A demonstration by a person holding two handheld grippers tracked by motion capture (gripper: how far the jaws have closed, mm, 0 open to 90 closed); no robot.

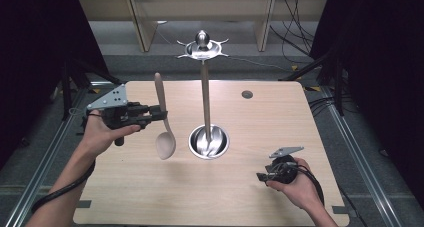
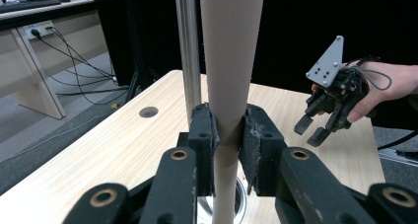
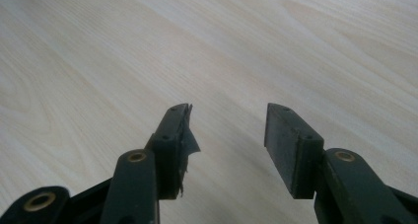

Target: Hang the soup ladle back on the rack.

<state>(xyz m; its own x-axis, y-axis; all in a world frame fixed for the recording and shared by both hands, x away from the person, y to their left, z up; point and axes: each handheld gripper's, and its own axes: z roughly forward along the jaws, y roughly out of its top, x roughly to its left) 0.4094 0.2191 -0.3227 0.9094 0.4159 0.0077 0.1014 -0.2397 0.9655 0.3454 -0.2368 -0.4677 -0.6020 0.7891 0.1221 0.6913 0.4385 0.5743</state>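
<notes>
A beige spoon point(image 1: 162, 118) hangs upright over the table, bowl down, handle up. My left gripper point(image 1: 159, 114) is shut on its handle point(image 2: 227, 86), which fills the gap between both pads in the left gripper view. Just right of the spoon stands a steel utensil stand point(image 1: 205, 97): a tall pole point(image 2: 188, 51), a hooked crown on top, a round dish base point(image 1: 209, 142). My right gripper point(image 1: 260, 177) is open and holds nothing, low over the bare wood near the front right; its jaws point(image 3: 229, 125) stand wide apart. It also appears far off as the other gripper point(image 2: 315, 128).
The wooden table point(image 1: 250, 207) has a small round hole point(image 1: 247, 94) at the back right. Beyond its far edge are wooden shelf legs and cables on the floor. Metal rails run along both sides of the table.
</notes>
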